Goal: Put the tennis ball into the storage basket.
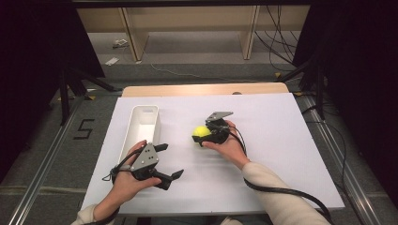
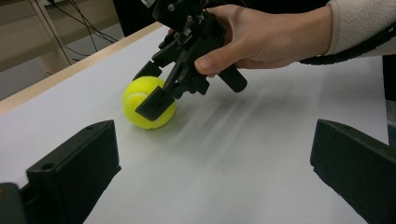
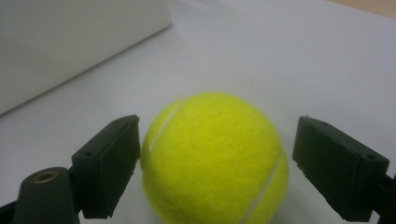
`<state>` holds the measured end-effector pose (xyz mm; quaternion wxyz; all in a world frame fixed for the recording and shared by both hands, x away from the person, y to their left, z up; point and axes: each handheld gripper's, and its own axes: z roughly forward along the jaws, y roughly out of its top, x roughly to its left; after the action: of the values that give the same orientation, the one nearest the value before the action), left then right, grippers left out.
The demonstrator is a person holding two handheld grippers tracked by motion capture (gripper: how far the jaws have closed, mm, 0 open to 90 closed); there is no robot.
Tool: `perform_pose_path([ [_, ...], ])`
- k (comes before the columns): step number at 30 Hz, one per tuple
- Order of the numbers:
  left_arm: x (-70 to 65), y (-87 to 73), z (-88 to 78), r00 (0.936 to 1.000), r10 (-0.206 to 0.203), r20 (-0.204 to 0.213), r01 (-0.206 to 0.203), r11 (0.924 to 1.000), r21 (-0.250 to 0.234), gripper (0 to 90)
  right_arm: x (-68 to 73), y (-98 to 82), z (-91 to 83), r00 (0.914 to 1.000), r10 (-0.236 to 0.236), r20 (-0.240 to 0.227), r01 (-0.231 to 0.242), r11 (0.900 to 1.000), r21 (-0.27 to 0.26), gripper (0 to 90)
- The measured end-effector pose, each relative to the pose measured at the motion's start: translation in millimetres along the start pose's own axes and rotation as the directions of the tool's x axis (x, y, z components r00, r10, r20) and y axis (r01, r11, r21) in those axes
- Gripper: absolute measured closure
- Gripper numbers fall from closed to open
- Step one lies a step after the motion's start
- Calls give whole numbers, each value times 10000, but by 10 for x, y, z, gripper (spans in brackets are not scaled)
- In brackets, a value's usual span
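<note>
Right gripper view is showing the tennis ball (image 3: 215, 158) sitting on the white sheet (image 3: 289, 51), between the two black jaws of the right gripper (image 3: 217, 168); one jaw is touching the ball's side, while a narrow gap is showing at the other, so the claw is standing open around the ball and is not clamping it. Beyond the ball, the wall of the white bin (image 3: 70, 42) is rising. Seen from the high view, the ball (image 1: 201, 132) is lying just beside the bin (image 1: 141, 126), with the right gripper (image 1: 209, 133) reaching over it. Farther from the ball, the left gripper (image 1: 166, 161) is resting near the bin's close end, jaws spread wide and holding nothing.
</note>
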<state>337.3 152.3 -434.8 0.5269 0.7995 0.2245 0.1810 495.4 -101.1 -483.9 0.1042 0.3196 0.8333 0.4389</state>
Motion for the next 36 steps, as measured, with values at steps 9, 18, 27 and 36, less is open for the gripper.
perform_pose_path([
  [9, 0, -1, -3, 10000, 0, 6, 0, 10000, -4, 8, 5, -21, 52, 9999, -84, -105, 86, 9997, 242, 249],
  [18, 3, 0, -6, 10000, 10, -8, -10, 10000, -8, 8, 6, -17, 31, 10000, 40, 45, -41, 9998, 188, 261],
  [27, 0, 0, -8, 10000, 9, 8, -9, 10000, -6, 8, 23, 89, -93, 10000, -5, -3, 5, 9993, -379, 262],
  [36, -1, -2, -5, 10000, 10, 25, -10, 10000, 1, 8, 56, 165, -164, 9999, -82, -70, 77, 9975, -696, 263],
])
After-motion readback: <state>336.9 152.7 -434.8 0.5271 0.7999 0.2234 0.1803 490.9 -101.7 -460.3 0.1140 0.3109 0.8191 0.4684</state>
